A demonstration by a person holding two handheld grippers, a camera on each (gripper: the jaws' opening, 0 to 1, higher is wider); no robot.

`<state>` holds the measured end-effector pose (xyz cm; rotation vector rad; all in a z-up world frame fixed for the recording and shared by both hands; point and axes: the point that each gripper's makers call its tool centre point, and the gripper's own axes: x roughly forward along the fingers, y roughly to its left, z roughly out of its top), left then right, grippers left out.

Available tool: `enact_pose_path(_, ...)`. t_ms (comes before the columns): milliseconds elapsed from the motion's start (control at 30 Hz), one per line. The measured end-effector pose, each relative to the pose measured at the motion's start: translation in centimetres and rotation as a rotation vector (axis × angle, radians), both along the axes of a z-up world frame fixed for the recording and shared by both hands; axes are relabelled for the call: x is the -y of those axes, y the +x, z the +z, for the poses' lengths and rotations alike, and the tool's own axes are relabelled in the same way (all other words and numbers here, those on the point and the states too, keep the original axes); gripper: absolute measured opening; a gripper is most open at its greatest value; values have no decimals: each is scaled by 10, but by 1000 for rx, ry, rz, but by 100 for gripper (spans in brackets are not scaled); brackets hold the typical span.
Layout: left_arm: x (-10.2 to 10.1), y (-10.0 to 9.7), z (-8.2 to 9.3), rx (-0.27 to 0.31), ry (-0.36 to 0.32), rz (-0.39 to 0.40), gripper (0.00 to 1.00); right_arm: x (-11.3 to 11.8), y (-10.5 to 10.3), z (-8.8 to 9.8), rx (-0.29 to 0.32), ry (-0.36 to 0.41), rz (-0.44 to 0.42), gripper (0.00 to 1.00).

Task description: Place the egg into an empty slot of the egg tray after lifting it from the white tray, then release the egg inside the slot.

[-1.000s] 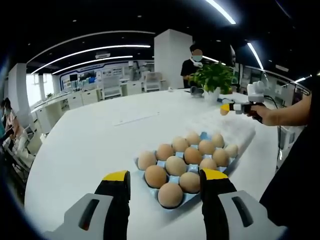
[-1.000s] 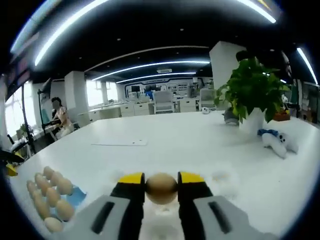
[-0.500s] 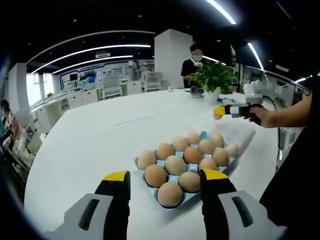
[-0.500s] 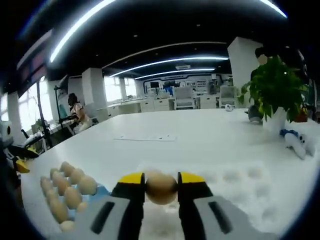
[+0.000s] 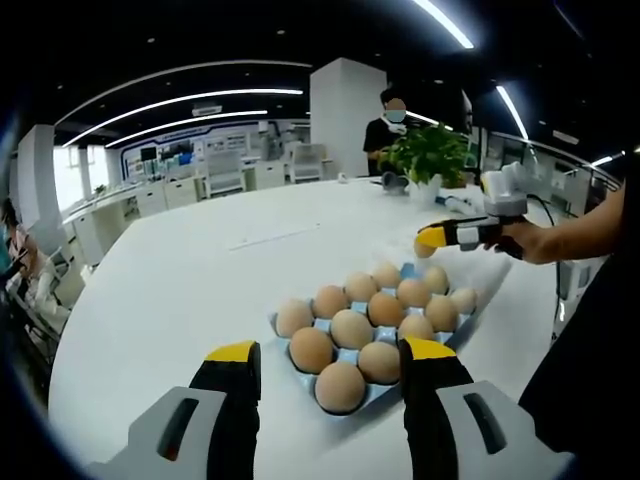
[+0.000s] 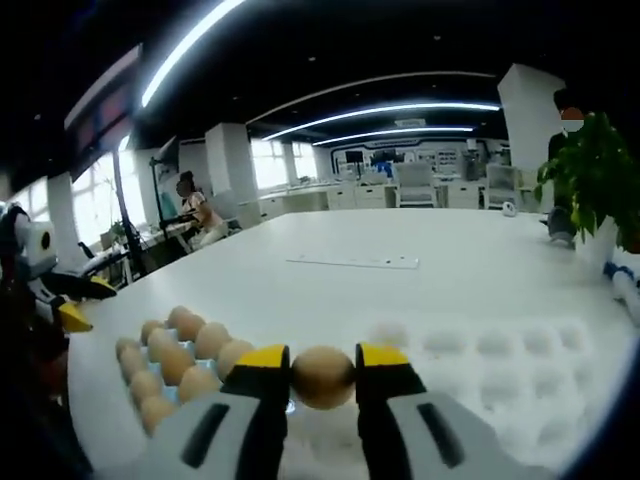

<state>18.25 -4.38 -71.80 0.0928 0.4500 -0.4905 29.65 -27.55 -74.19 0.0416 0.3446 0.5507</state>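
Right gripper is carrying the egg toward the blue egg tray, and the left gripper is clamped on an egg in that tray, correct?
Not quite. The left gripper is open and holds nothing; its jaws straddle the near end of the blue egg tray without gripping, as the left gripper view shows. The rest holds: the right gripper is shut on the egg.

matt brown egg (image 6: 322, 376), glossy white table (image 5: 180, 290)

The white tray (image 6: 500, 390) looks washed out against the table (image 6: 420, 290), its near part hidden behind the right gripper (image 6: 322, 375). In the left gripper view, eggs (image 5: 350, 330) cover most egg tray (image 5: 380, 395) slots.
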Motion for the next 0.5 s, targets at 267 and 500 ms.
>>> enact_pose_path(267, -3, 0, 0, 0, -2, 11, 57, -21, -4, -5, -20, -3, 67, 25)
enact_pose_path(500, -4, 0, 0, 0, -3, 13, 56, -30, -4, -10, -40, -1, 96, 25)
